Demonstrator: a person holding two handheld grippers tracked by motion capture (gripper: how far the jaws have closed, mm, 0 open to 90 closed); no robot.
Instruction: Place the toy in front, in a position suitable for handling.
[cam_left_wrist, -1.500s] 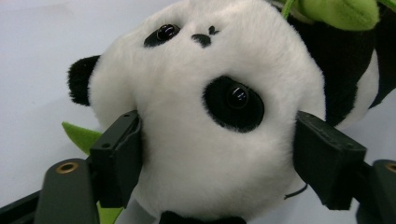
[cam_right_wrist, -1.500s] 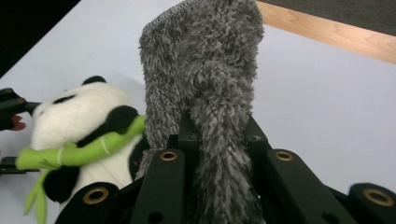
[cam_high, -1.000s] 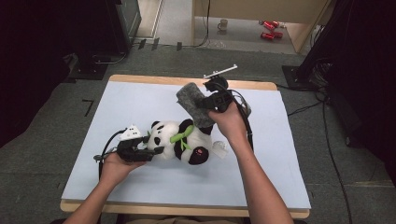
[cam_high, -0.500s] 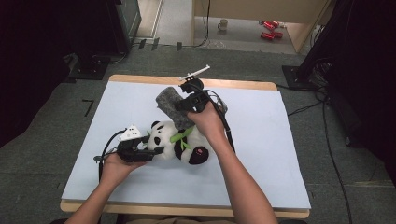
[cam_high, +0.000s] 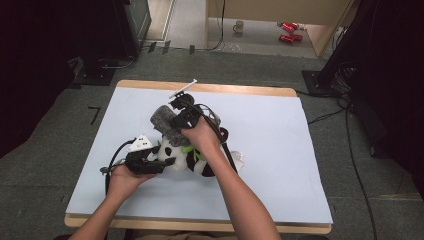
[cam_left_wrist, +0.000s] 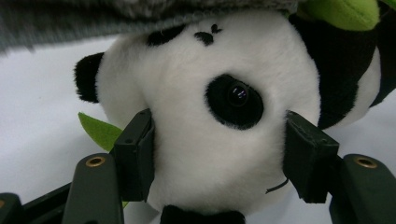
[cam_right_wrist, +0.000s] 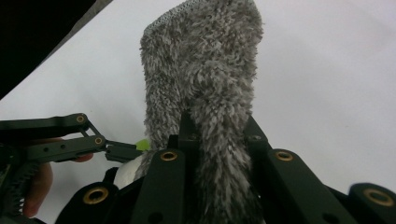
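A black-and-white plush panda (cam_high: 172, 150) lies on the white table cover, with green felt at its neck. My left gripper (cam_high: 161, 161) comes in from the left and is shut on the panda's head (cam_left_wrist: 236, 100); both pads (cam_left_wrist: 135, 154) press into the white fur, and the jaws have just closed a little further. My right gripper (cam_high: 173, 125) is shut on a grey fuzzy cloth (cam_high: 164, 119) just above and behind the head. In the right gripper view the cloth (cam_right_wrist: 205, 70) stands up between the jaws (cam_right_wrist: 217, 135). Its edge (cam_left_wrist: 116, 14) hangs over the panda.
The white cover (cam_high: 280, 150) lies on a wooden table whose rim (cam_high: 240, 90) shows at the back. A black cable (cam_high: 227, 150) trails from the right gripper across the panda's body. On the floor beyond lie cables, a mug (cam_high: 239, 25) and red cans (cam_high: 287, 30).
My right hand has carried the grey cloth left and down, from beyond the panda to right over its head. The left hand and the panda have stayed put.
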